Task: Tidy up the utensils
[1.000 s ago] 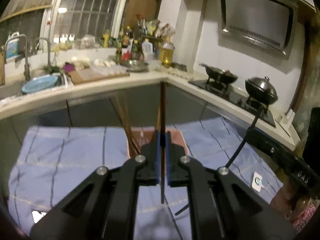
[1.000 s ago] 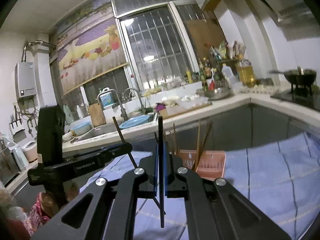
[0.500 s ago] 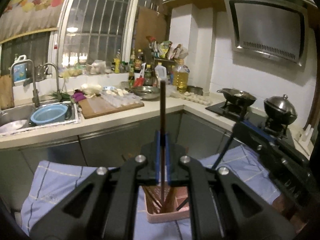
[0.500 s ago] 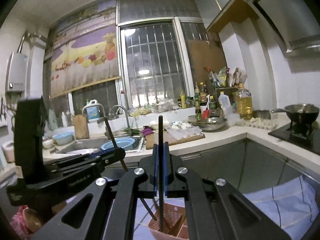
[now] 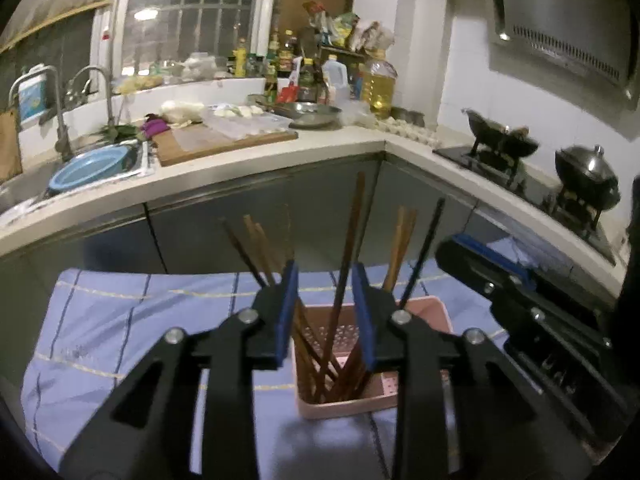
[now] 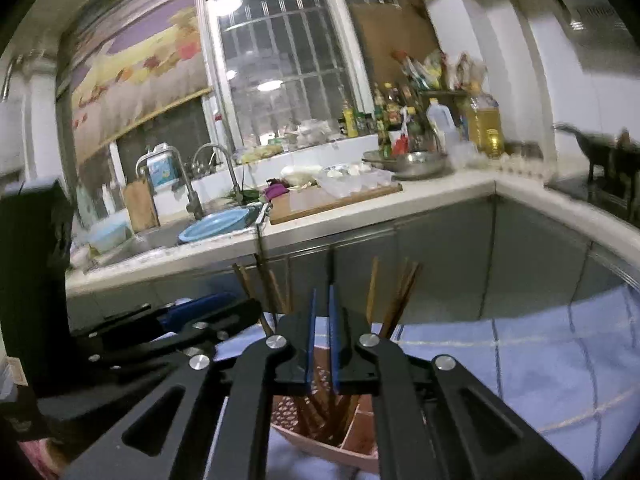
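A pink slotted holder stands on a blue checked cloth with several brown chopsticks upright in it. My left gripper hovers just above it, its jaws opening. A brown chopstick stands free in the gap with its lower end in the holder. My right gripper is close beside it on the right, its jaws also opening by a narrow gap. A dark chopstick leans by its right pad, its foot down in the holder. Each gripper shows in the other's view: the right gripper, the left gripper.
Behind the cloth runs an L-shaped counter over grey cabinet fronts. On it are a sink with a blue basin, a cutting board, bottles and a metal bowl. Two woks sit on the stove at the right.
Both grippers came forward and down over the pink holder with their chopsticks. Both were shut on a chopstick before; now the pads have parted and the sticks stand in the holder.
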A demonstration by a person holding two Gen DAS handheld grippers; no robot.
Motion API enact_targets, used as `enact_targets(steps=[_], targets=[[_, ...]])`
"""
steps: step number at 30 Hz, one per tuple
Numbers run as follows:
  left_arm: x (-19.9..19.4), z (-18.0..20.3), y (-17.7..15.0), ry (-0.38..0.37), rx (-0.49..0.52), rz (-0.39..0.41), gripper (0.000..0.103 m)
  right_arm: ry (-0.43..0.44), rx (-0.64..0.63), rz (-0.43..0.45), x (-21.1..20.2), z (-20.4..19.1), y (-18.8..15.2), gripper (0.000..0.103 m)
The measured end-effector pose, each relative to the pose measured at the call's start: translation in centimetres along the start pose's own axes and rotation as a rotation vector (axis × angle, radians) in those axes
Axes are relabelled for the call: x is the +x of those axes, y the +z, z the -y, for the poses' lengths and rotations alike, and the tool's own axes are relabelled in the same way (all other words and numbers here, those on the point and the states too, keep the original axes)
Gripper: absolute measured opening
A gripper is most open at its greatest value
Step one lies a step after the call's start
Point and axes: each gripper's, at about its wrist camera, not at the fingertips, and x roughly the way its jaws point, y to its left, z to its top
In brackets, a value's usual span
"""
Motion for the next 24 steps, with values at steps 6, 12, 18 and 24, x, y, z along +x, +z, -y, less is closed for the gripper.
enact_targets(steps=[6, 12, 18, 24], targets=[[-6.2, -0.3, 0.2, 0.000, -0.030, 0.113, 0.042, 0.031, 0.036, 0.092, -5.3, -0.8, 0.2, 0.040], [-12.4, -0.4, -4.2, 0.059, -0.056, 0.186, 0.057, 0.040, 0.104, 0.176, -12.2, -0.7, -3.4, 0.051], [-13.6, 0.5, -9.9, 0.176, -0.042, 0.108, 0.063, -0.031, 0.230, 0.142, -16.9, 0.4, -10.4, 0.057], [-14.4, 2.0, -13.8, 0.241, 0.000, 0.035, 0.065, -0.059, 0.310, 0.112, -20.5, 1.0, -13.3, 0.060]])
